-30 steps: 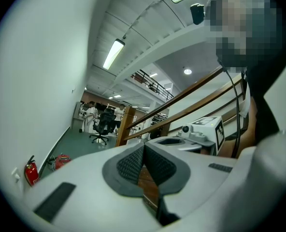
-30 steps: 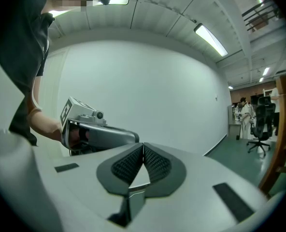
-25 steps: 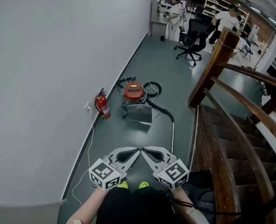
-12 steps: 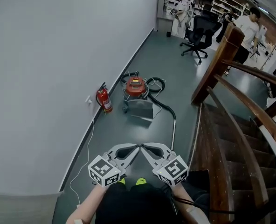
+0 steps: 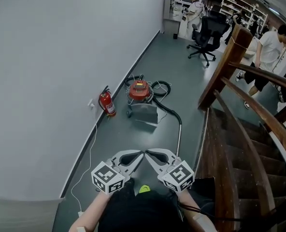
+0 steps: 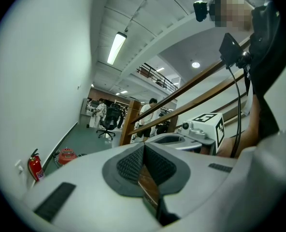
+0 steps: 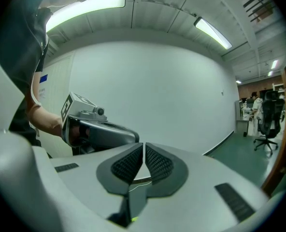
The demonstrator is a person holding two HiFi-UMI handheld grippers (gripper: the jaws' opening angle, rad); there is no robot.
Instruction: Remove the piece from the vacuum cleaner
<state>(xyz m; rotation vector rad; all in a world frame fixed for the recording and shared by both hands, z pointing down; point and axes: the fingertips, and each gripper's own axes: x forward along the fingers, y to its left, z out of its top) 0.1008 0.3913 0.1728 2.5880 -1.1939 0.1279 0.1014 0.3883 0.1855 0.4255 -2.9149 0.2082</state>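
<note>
The person is holding the left gripper and the right gripper side by side at the bottom of the head view, with their tips nearly meeting. In its own view the left gripper is keeping its jaws pressed together with nothing between them, and the right gripper is doing the same. The red vacuum cleaner is sitting on the dark floor near its left edge by the white wall, well apart from both grippers. Its black hose is curling off to the right into a metal wand that is lying towards the grippers. A grey boxy part is resting just in front of the cleaner, and a fire extinguisher is standing against the wall beside it. A wooden stair railing is running down the right side.
</note>
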